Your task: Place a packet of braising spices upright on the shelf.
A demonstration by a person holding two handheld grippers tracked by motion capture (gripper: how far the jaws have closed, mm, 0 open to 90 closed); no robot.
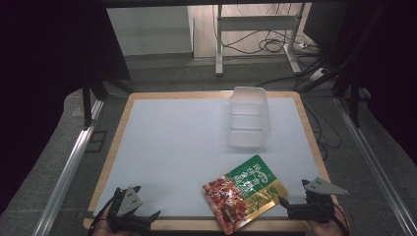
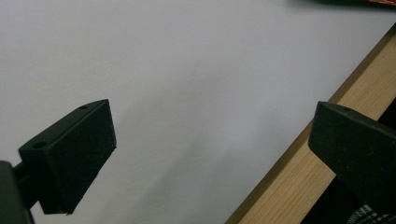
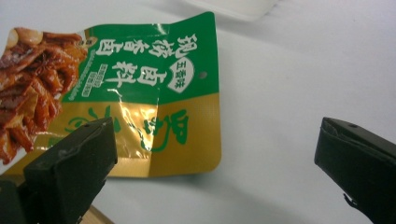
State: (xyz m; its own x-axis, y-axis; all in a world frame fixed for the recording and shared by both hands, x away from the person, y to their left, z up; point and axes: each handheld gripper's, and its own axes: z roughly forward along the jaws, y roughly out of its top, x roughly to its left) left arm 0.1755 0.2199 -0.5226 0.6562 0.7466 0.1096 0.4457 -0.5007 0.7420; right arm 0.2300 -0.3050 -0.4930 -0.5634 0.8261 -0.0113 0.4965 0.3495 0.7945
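The left gripper [image 1: 140, 204] hovers at the worktop's [image 1: 172, 142] 7 o'clock corner, fingers [image 2: 77, 156] spread wide and empty over bare white surface and the wooden edge. The pouch [image 1: 244, 192] lies flat at about 5 o'clock, its bottom corner reaching the near edge. The clear tub [image 1: 249, 117] sits well apart at 1 o'clock. The right gripper [image 1: 290, 202] waits just beside the pouch's gold end, at the pouch's 3 o'clock, fingers [image 3: 70, 168] fully apart and holding nothing.

The likely trouble: the pouch is thin, glossy and flat against the worktop, so fingers closing from above may skid over the foil or push it off the near edge instead of pinching it. A grip at one corner alone could let it fold and droop.

In the right gripper view the pouch [image 3: 154, 98] lies ahead at 11 o'clock; its gold corner is partly behind one finger, and most of the gap between the fingers is bare worktop.
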